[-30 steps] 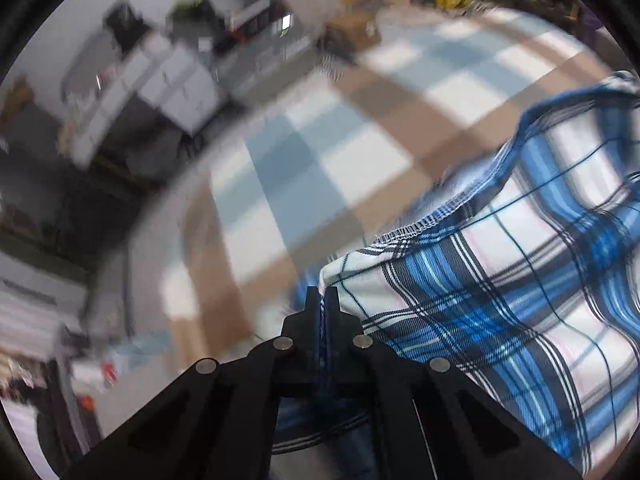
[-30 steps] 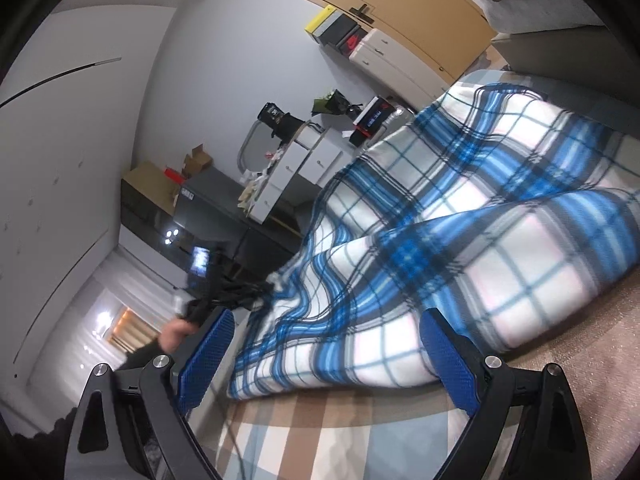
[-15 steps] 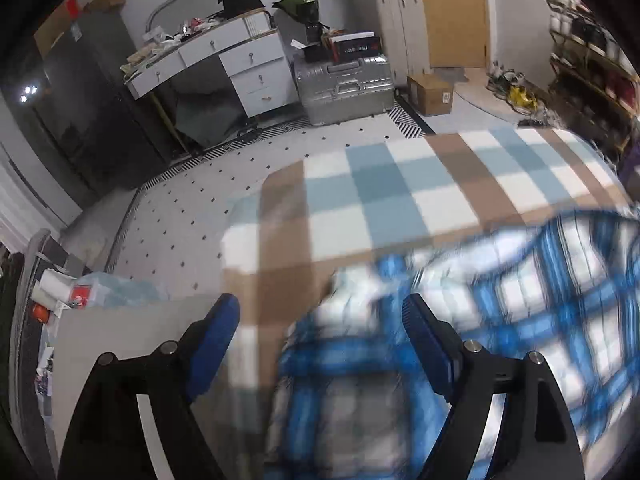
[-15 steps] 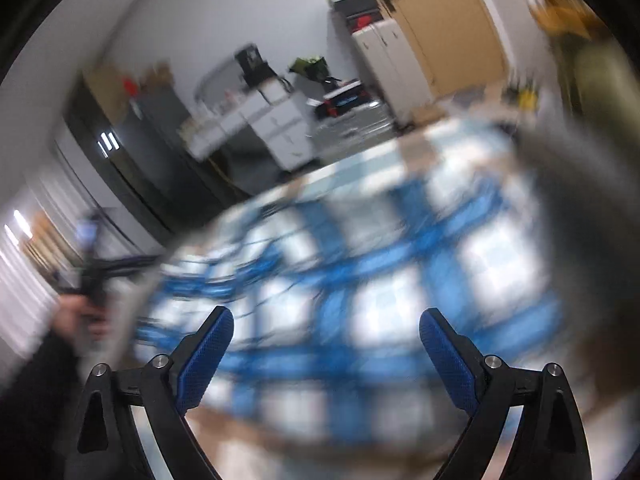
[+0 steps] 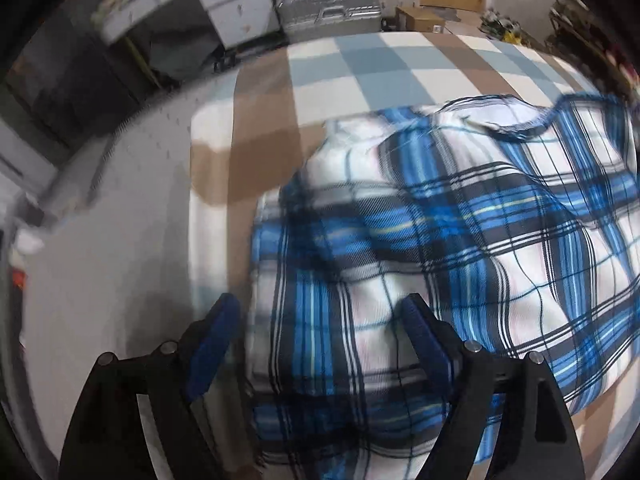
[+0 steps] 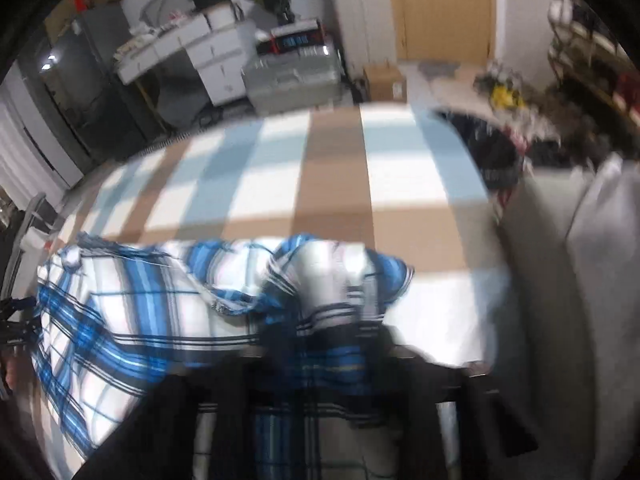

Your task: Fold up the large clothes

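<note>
A blue, white and black plaid garment (image 5: 460, 240) lies bunched on a bed with a brown, blue and white checked cover (image 5: 360, 68). My left gripper (image 5: 320, 320) is open, its blue-padded fingers (image 5: 216, 328) spread over the garment's near edge. In the right wrist view the plaid garment (image 6: 160, 300) lies across the checked cover (image 6: 332, 168). My right gripper (image 6: 320, 364) is badly blurred and plaid cloth covers the space between its black fingers, so I cannot tell how the jaws stand.
The bed's left edge drops to a pale floor (image 5: 120, 220). White drawers (image 6: 216, 60), a silver suitcase (image 6: 292, 80) and a cardboard box (image 6: 384, 80) stand beyond the bed. A grey sofa arm (image 6: 568, 280) is to the right.
My left gripper, shut on the garment's edge a second ago, has opened and let it drop onto the bed. My right gripper has swung down onto the garment's right end.
</note>
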The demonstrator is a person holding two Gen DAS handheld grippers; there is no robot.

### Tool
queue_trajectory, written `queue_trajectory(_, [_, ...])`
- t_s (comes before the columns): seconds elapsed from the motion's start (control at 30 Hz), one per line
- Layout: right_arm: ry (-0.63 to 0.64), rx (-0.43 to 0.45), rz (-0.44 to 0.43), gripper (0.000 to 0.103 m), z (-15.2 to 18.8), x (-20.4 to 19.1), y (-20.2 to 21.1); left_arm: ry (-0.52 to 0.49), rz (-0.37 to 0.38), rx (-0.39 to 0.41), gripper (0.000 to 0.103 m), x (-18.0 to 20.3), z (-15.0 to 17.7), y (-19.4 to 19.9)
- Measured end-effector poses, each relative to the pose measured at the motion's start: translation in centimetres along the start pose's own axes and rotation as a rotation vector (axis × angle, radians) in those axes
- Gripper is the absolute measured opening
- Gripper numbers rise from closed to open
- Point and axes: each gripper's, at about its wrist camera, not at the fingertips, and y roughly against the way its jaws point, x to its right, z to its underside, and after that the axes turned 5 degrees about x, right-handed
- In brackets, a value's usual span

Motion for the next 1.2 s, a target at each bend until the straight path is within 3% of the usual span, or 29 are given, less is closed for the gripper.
queue_trajectory(0.1, [-0.076,0.075,-0.049,0.009,-1.0,0.7,1.8,-0.052,-0.072,0.000,0.080,1.0,-0.5,0.2])
queue_trajectory(0.23, [-0.184,0.132,-0.057,0.009,-1.9,1.7,2.2,-0.017,-0.087,-0.019,0.080,0.5,-0.8,-0.7])
queue_trajectory(0.33, [-0.230,0.051,0.021,0.011,-2.0,2.6,-0.9,0.003,-0.088,-0.013,0.083,0.2,-0.5,-1.4])
queue_trajectory(0.4, [-0.209,0.009,0.110,0.019,-1.7,2.9,-2.7,0.033,-0.080,-0.009,0.084,-0.2,-0.2,-1.4])
queue_trajectory(0.57, [-0.103,0.018,0.276,0.042,-1.5,2.5,-2.0,0.093,-0.055,-0.013,0.085,-1.2,0.3,-1.1])
queue_trajectory(0.67, [-0.075,0.027,0.376,0.042,-1.4,2.4,-0.5,0.108,-0.155,0.019,0.084,-1.4,0.5,0.5])
queue_trajectory(0.73, [-0.091,0.077,0.349,0.045,-1.0,1.9,1.8,0.103,-0.206,0.096,0.084,-1.2,0.9,2.8])
queue_trajectory(0.8, [-0.066,0.102,0.234,0.048,-0.4,-0.3,3.9,0.104,-0.165,0.163,0.084,-0.6,1.1,5.1])
queue_trajectory(0.93, [0.062,0.088,0.011,0.053,1.5,-6.8,5.6,0.105,0.099,0.239,0.084,2.7,0.9,7.9])
queue_trajectory(1.0, [0.141,0.045,-0.071,0.053,3.0,-10.3,4.9,0.075,0.149,0.223,0.084,5.2,0.9,7.2])
queue_trajectory(1.07, [0.230,-0.009,-0.043,0.053,4.8,-12.9,2.9,0.034,0.166,0.167,0.084,7.4,1.1,5.0])
queue_trajectory(1.13, [0.283,-0.092,0.040,0.051,6.6,-13.6,0.6,0.007,0.116,0.094,0.084,8.5,1.7,2.1])
queue_trajectory(1.17, [0.281,-0.056,0.038,0.051,7.2,-13.3,0.7,0.008,0.111,0.051,0.089,8.5,2.1,0.5])
queue_trajectory(1.2, [0.279,-0.051,0.062,0.051,7.4,-13.0,0.9,0.054,0.138,0.078,0.090,7.8,2.3,0.5])
